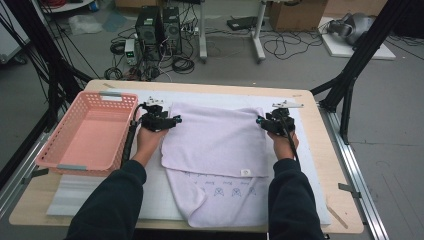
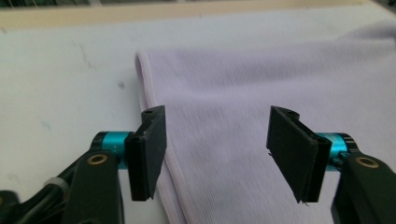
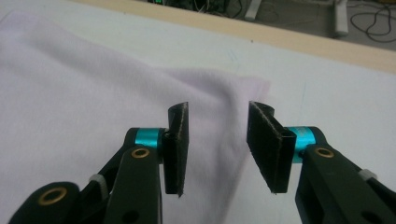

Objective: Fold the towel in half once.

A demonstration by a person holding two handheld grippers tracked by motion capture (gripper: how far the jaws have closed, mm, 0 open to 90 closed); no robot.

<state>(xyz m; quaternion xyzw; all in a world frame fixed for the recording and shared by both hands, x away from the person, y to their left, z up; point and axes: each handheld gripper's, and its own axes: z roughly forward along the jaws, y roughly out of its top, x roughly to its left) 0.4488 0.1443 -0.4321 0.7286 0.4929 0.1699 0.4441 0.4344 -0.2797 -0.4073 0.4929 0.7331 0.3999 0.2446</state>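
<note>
Hovering over a folded pale lilac towel (image 1: 215,142) on the white-padded surface (image 1: 155,192), left hand-held gripper (image 1: 176,120) jaws apart, right hand-held gripper (image 1: 259,120) jaws apart, gripping nothing

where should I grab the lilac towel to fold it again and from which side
Take the towel at its two far corners, one per claw, coming in low from the outer sides. Its hemmed edge lies flat by the left claw, and a raised corner sits ahead of the right claw; both stand open.
</note>
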